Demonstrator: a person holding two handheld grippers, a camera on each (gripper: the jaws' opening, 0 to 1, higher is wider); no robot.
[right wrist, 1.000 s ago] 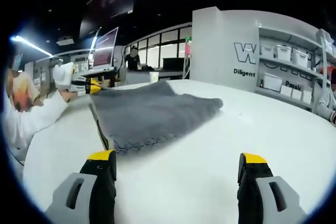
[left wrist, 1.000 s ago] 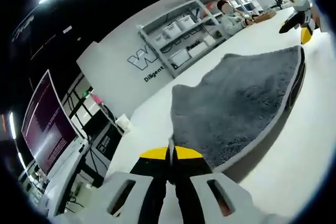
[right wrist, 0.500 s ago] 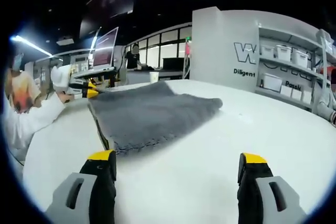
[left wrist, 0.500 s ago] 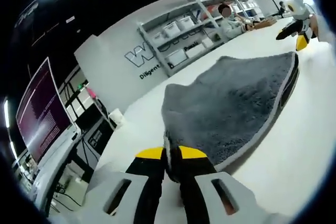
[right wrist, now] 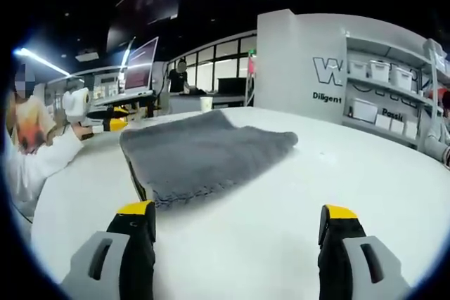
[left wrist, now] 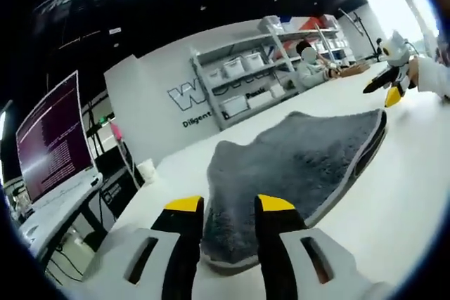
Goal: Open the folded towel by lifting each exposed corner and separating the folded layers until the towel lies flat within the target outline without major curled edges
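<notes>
A grey folded towel [left wrist: 295, 159] with a pale stitched edge lies on the white table [left wrist: 401, 194]. My left gripper [left wrist: 230, 205] is open, its yellow-tipped jaws standing either side of the towel's near corner, which rests on the table. In the right gripper view the same towel [right wrist: 204, 152] lies ahead and left of my right gripper [right wrist: 239, 212], whose jaws stand wide open over bare table [right wrist: 281, 216], well short of the towel. The left gripper [right wrist: 105, 123] shows at the towel's far left corner. The right gripper [left wrist: 387, 86] shows beyond the towel's far end.
Shelves with white bins [left wrist: 246, 75] [right wrist: 380, 75] stand behind the table by a lettered wall. A monitor [left wrist: 53, 138] is at the left, a white cup [left wrist: 146, 170] near the table's far edge. A person [left wrist: 307, 61] sits at the back. A white sleeve [right wrist: 35, 159] reaches in.
My left gripper has opened and let go of the towel corner, which has dropped onto the table. The left view has levelled out. The right gripper has not moved.
</notes>
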